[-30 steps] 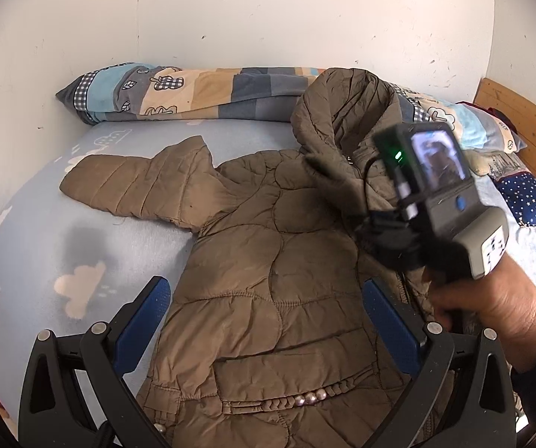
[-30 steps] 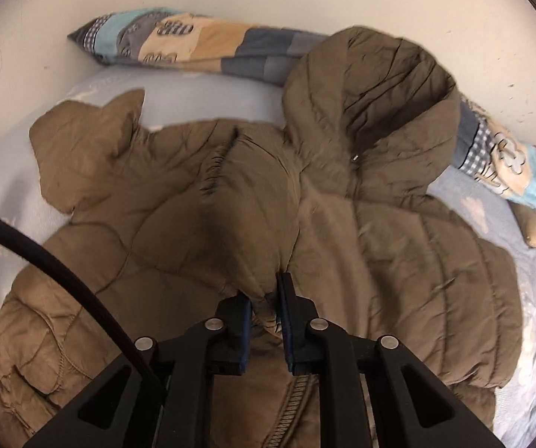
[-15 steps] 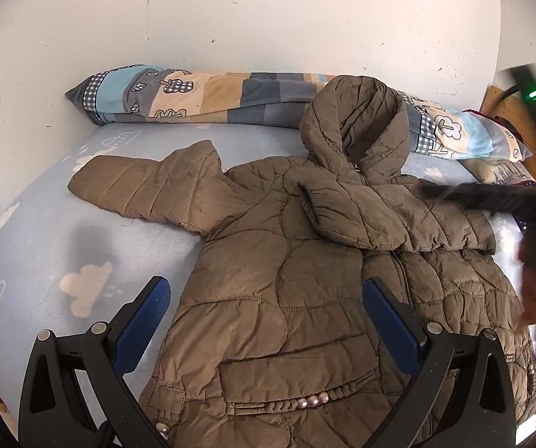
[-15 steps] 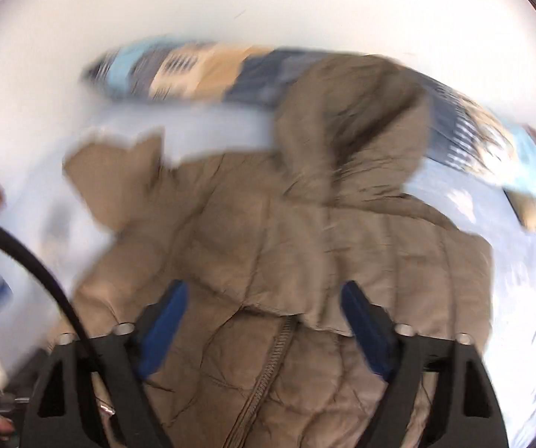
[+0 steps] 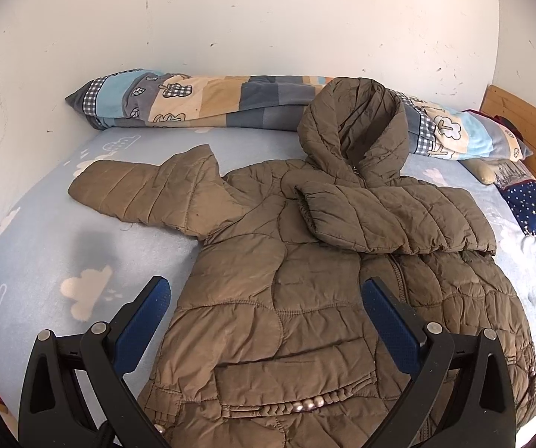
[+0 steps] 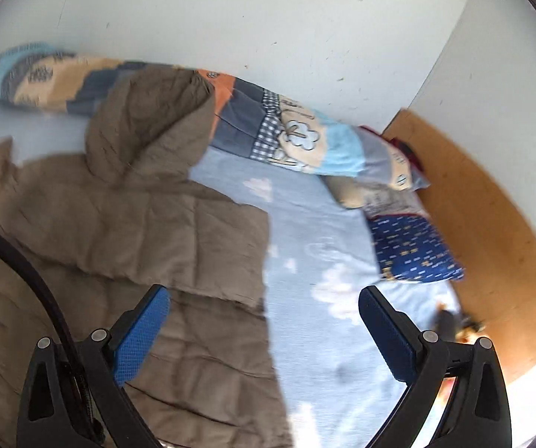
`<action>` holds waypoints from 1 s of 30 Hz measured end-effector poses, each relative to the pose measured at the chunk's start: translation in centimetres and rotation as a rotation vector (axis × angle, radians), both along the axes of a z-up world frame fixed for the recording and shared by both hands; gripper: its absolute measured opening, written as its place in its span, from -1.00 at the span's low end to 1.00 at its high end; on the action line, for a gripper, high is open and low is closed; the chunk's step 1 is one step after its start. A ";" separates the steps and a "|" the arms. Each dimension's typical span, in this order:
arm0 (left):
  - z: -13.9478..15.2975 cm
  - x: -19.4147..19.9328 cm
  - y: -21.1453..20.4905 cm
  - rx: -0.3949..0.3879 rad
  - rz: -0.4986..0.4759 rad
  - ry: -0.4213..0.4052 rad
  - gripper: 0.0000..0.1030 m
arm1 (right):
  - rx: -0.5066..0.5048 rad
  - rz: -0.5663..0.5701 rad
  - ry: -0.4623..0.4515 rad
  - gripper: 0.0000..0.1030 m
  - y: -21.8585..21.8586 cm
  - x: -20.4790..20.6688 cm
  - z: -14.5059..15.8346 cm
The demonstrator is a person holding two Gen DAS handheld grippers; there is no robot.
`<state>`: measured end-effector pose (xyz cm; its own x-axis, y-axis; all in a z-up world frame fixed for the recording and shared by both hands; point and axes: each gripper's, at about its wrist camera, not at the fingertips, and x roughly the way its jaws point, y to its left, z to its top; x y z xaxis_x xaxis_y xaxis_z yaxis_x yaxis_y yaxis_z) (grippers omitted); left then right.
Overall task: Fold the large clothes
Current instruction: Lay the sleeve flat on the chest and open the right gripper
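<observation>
Left wrist view showed the brown padded jacket (image 5: 305, 298) lying flat on the light blue cloud-print sheet (image 5: 62, 261), hood (image 5: 357, 130) against the patchwork pillow (image 5: 212, 100), 1 sleeve (image 5: 391, 220) folded across the chest. The left gripper (image 5: 266, 311) hung above it, jaws wide apart, holding nothing. The right gripper (image 6: 264, 321) had just been opening; its jaws stood wide, empty, over the jacket's edge
</observation>
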<state>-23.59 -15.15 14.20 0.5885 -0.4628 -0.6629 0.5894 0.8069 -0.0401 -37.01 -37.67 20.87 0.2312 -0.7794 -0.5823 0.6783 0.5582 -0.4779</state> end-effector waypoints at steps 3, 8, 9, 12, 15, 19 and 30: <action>0.1 -0.2 -0.3 0.002 -0.004 -0.007 1.00 | -0.078 -0.032 0.028 0.95 0.9 -0.6 0.1; 0.1 -0.3 -0.4 0.011 -0.003 -0.014 1.00 | -0.116 -0.002 -0.079 0.58 2.0 -3.2 1.5; 0.0 -0.3 -0.4 0.012 -0.002 -0.011 1.00 | -0.091 -0.003 -0.109 0.59 1.9 -3.6 1.5; 0.1 -0.4 -0.4 0.010 -0.004 -0.010 1.00 | -0.010 -0.028 -0.138 0.44 0.8 -3.5 0.7; 0.1 -0.7 -0.4 0.015 -0.009 -0.018 1.00 | 0.080 -0.065 -0.180 0.12 -0.4 -3.3 -0.5; -0.1 -0.8 -0.4 0.022 -0.008 -0.017 1.00 | 0.288 -0.070 -0.143 -0.68 -2.8 -1.5 -3.1; -1.1 -0.8 -0.8 0.066 -0.018 -0.013 1.00 | 0.397 -0.063 -0.104 -0.68 -4.2 5.9 -7.9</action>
<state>-24.35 -15.95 13.08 0.5892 -0.4286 -0.6849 0.6039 0.7968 0.0209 -31.07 -41.91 13.01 0.2637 -0.5134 -0.8167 0.7501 0.6414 -0.1611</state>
